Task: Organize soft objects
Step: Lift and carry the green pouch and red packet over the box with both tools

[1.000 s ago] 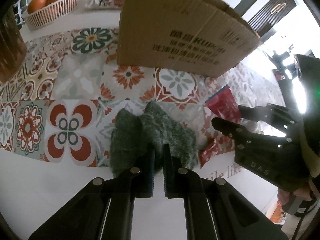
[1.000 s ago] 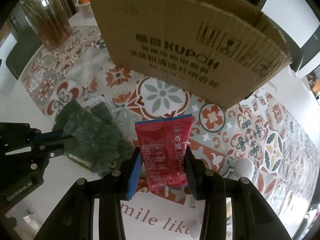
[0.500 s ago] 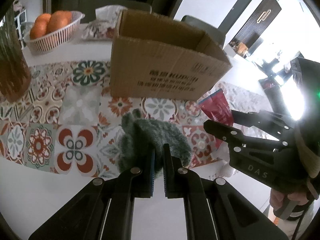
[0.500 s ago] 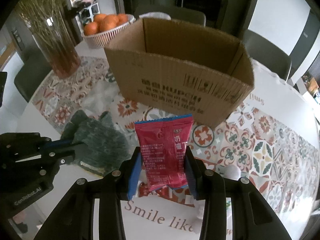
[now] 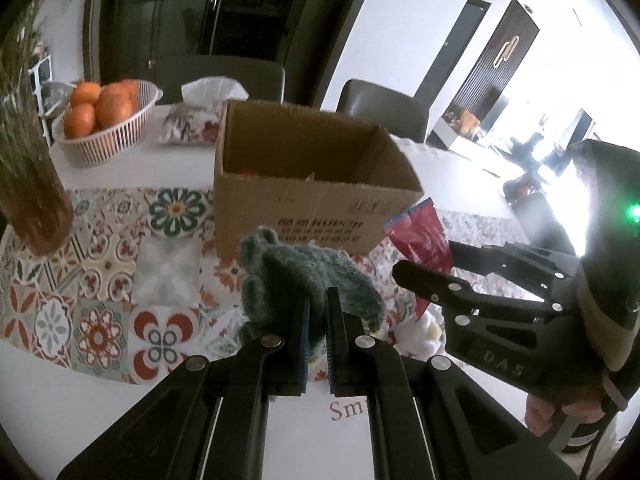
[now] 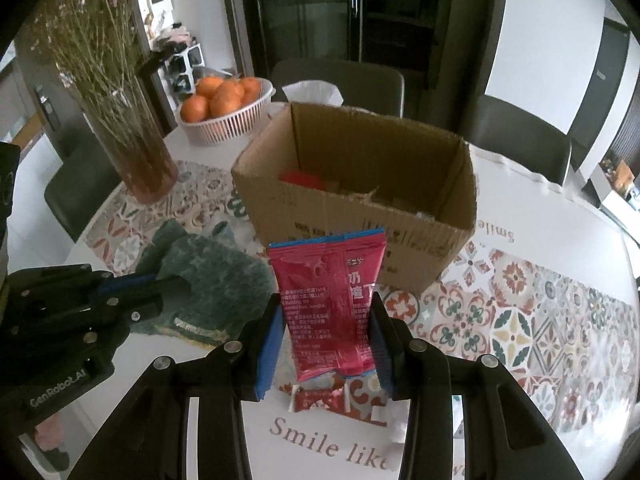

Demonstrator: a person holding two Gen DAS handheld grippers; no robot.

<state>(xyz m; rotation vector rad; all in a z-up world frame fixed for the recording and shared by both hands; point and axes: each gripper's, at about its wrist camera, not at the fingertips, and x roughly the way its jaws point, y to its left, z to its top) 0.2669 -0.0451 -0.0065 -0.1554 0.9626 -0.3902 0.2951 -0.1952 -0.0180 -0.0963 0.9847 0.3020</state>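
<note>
A fuzzy grey-green cloth (image 5: 304, 276) hangs in the air, pinched at its near edge by my left gripper (image 5: 318, 308), which is shut on it. The right wrist view shows that cloth (image 6: 208, 280) at left, with the left gripper (image 6: 168, 284) reaching in from the side. My right gripper (image 6: 326, 320) is shut on an upright red snack packet (image 6: 328, 304), its blue pads pressing both side edges. The packet (image 5: 422, 236) also shows beside the right gripper (image 5: 424, 260) in the left wrist view. Behind both stands an open cardboard box (image 6: 360, 200) with something red inside.
The round table carries a patterned tile mat (image 6: 540, 312), a vase of dried stems (image 6: 120, 128), a white basket of oranges (image 6: 228, 108) and a tissue pack (image 5: 200, 120). A small red wrapped sweet (image 6: 320, 402) lies under the packet. Grey chairs (image 6: 520, 140) stand behind.
Both grippers have risen with their loads; the cloth left the mat. The box, seen side-on before, now shows its open top and inside.
</note>
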